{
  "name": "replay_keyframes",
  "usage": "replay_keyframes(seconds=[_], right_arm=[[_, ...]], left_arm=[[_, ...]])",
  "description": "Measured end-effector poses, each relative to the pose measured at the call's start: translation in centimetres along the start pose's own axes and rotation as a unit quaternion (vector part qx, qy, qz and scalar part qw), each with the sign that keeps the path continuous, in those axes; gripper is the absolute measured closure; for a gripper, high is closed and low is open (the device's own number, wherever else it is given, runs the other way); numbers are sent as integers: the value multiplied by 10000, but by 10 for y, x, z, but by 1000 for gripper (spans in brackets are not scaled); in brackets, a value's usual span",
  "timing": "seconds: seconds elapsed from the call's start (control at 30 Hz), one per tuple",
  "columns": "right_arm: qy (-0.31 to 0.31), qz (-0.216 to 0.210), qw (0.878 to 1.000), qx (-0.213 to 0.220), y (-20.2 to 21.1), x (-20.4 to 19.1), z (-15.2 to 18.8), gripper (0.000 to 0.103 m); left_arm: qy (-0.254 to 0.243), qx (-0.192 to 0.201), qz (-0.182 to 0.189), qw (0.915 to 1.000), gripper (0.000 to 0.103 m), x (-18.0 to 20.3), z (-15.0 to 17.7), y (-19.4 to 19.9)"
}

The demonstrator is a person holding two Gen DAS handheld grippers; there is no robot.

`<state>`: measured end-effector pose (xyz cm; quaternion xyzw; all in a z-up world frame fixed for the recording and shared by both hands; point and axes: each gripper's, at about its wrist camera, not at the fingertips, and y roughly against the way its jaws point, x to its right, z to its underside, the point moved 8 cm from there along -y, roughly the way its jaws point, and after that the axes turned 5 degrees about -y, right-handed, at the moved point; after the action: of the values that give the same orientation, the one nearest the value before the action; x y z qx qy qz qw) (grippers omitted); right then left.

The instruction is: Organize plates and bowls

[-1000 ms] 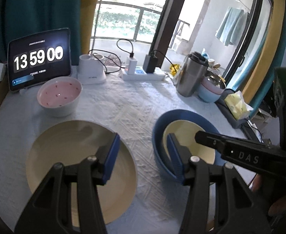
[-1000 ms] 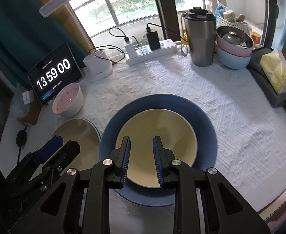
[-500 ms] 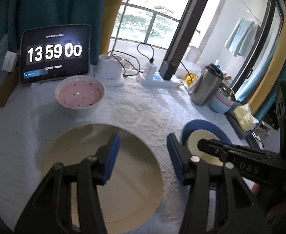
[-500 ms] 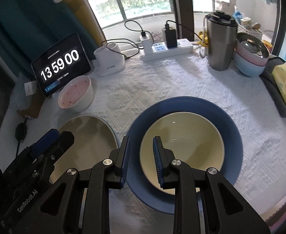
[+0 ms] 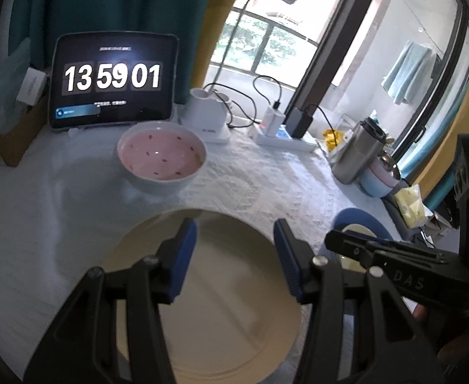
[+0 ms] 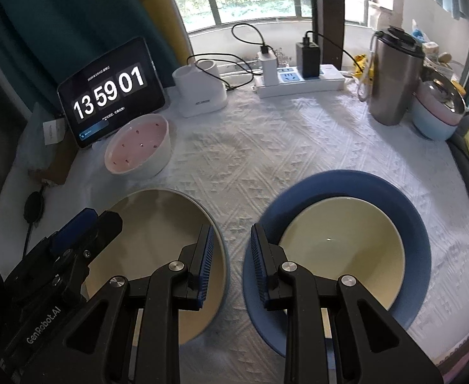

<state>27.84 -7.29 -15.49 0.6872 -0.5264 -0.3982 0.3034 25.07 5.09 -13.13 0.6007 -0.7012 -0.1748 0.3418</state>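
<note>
Both views have slid left since the earlier frame: the cream plate (image 5: 202,300) now sits centred under the left gripper (image 5: 234,256), no longer off to one side. Left jaws about half open, empty. Right gripper (image 6: 231,256) jaws narrowly parted, empty, over the table between cream plate and blue plate (image 6: 416,224) carrying the cream bowl (image 6: 346,249). Pink bowl (image 5: 162,156) waits beyond. Step: approach. Next, probably: lower, catch the plate's rim.
</note>
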Motion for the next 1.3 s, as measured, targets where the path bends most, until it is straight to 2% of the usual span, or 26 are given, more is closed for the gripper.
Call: replay_keyframes(seconds=[1.3], right_arm=[[377,-340,9979,-398,-81,-84,-47,77]], left_arm=[[375,-176,-564,9976,51,-106,-42,-36]])
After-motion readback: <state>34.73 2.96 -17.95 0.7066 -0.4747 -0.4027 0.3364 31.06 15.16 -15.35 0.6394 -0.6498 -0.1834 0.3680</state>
